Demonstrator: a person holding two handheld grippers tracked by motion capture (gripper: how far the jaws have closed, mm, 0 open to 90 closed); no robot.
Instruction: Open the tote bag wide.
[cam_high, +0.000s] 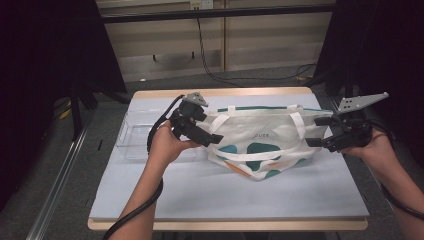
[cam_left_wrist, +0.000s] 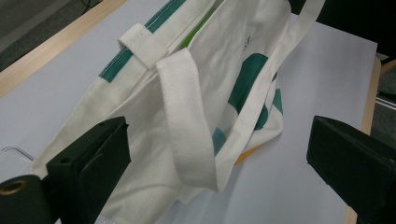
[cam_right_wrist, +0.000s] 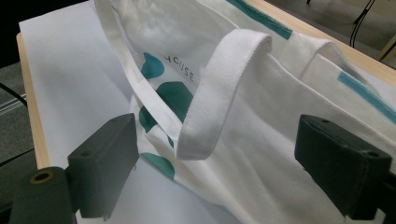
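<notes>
Centrally on the table (cam_high: 150, 195) stood the bag (cam_high: 260, 142), mid-frame in the high view. Left claw (cam_high: 216, 134) at its left end, right claw (cam_high: 320, 132) at its right; both released, jaws spread, nothing gripped. Judged the cloth soft, light and floppy, no stiffness; best hold probably the strap (cam_left_wrist: 187, 121) or the rim hem. Left gripper view showed a green lining (cam_left_wrist: 198, 30) inside the mouth; the high view showed a clear tray (cam_high: 132, 140) at centre left.
</notes>
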